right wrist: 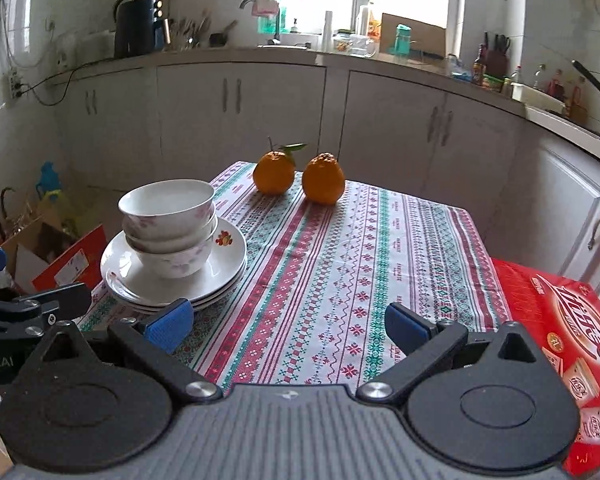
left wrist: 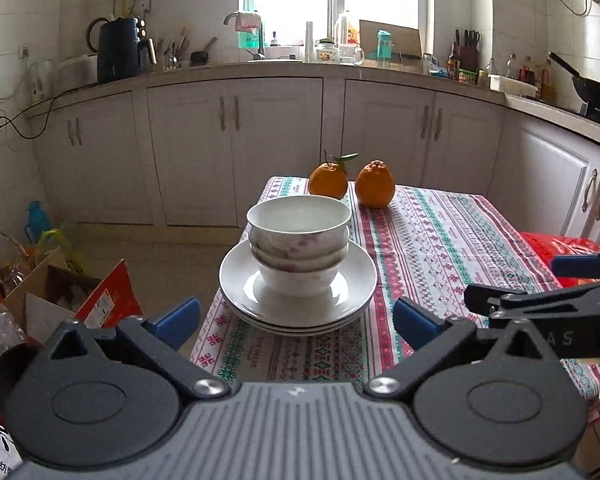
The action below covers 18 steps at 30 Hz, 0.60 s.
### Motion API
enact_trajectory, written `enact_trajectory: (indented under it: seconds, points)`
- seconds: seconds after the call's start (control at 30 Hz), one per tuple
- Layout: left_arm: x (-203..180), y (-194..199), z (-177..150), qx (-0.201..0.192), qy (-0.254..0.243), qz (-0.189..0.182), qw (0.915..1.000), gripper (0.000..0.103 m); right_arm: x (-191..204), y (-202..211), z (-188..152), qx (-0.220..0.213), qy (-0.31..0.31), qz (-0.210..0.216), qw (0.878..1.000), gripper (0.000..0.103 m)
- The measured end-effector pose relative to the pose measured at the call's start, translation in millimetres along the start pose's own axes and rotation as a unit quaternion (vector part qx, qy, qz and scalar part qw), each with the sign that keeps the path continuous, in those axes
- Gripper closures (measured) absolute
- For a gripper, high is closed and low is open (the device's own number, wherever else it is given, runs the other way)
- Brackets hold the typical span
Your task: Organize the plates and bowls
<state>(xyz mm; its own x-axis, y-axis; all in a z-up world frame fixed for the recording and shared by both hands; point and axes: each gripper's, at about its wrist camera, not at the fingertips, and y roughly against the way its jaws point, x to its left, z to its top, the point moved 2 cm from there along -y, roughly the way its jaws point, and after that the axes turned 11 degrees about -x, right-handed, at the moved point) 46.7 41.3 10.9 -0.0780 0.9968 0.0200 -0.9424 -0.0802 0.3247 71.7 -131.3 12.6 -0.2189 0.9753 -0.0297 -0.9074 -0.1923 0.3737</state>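
Kitchen cabinets back a patterned tablecloth (right wrist: pixel 340 264) where three nested bowls (left wrist: pixel 298 240) sit on stacked plates (left wrist: pixel 296 300) at the table's nine o'clock edge. Left gripper (left wrist: pixel 296 320) and right gripper (right wrist: pixel 288 326) are seen spread wide, empty. Withdrawal is best kept level; two oranges (right wrist: pixel 300 176) lie at twelve o'clock, well clear.

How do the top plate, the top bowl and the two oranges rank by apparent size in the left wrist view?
1. Top plate
2. Top bowl
3. The two oranges look alike, and lie farther off, so unranked.
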Motion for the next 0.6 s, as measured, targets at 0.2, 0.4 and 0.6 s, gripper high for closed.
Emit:
enact_trajectory:
  seconds: [0.2,0.4,0.6]
  points:
    - [-2.5,2.1,0.5,-0.003,0.003,0.009,1.0,0.001,0.6,5.2,-1.6,-0.008,0.002,-0.015,1.0,0.0]
    - [-3.7,3.6,-0.5,-0.005,0.004,0.011,0.9999,0.001,1.3,6.9,-2.3,-0.014,0.0,-0.023,1.0,0.0]
    - [-3.8,4.1,-0.9,-0.005,0.005,0.009,0.9999,0.001,1.9,6.9,-2.6,-0.013,-0.001,-0.025,1.0,0.0]
